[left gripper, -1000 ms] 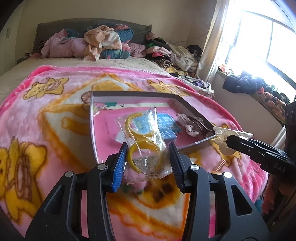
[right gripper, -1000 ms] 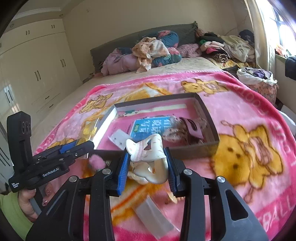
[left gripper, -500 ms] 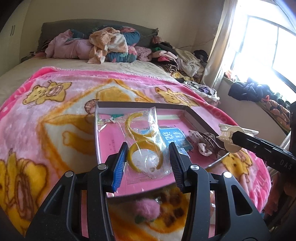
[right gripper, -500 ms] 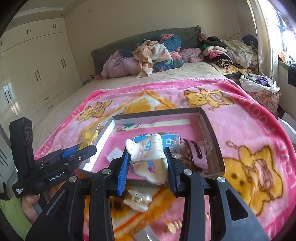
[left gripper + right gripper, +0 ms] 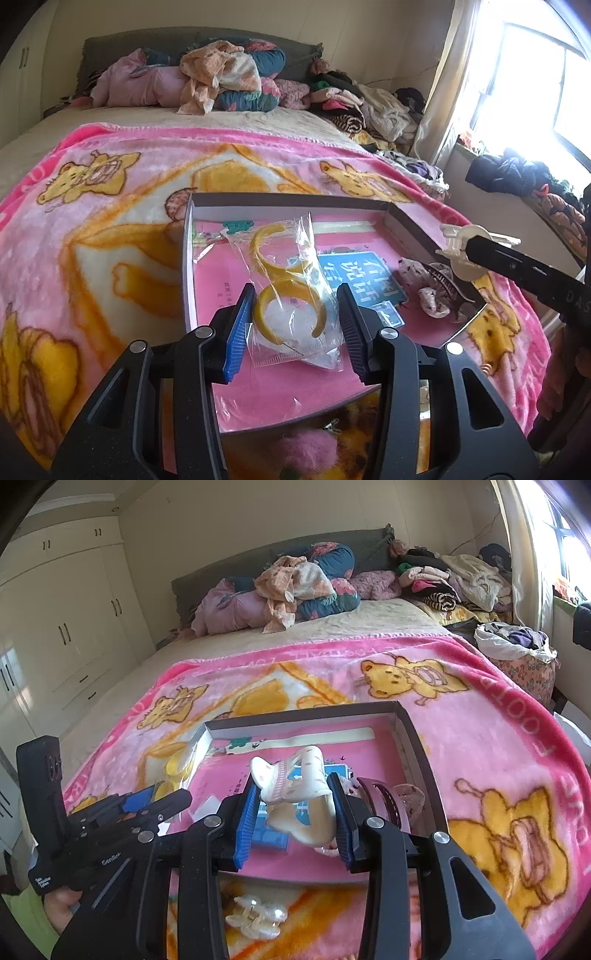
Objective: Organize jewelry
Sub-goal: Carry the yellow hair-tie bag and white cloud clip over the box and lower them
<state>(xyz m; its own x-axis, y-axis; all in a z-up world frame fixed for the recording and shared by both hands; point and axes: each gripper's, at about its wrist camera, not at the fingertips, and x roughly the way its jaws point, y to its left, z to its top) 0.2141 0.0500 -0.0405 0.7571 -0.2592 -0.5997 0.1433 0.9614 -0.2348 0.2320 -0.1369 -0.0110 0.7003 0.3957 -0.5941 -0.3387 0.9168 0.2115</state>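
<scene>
My left gripper (image 5: 293,325) is shut on a clear plastic bag with yellow bangles (image 5: 290,295) and holds it over the near-left part of the open box (image 5: 188,258). My right gripper (image 5: 293,812) is shut on a cream hair claw clip (image 5: 299,797) and holds it above the box (image 5: 406,731) interior. The box has a pink lining, a blue card (image 5: 354,277), a dark hair clip and a scrunchie (image 5: 432,291). The right gripper also shows at the right in the left wrist view (image 5: 465,251), the left gripper at the left in the right wrist view (image 5: 177,801).
The box lies on a pink bear-print blanket (image 5: 92,240) on a bed. A pearly hair clip (image 5: 255,917) and a pink fluffy item (image 5: 306,446) lie on the blanket in front of the box. Clothes are piled at the headboard (image 5: 295,587). A window is to the right.
Both grippers have moved forward from in front of the box to over its interior, each still holding its item.
</scene>
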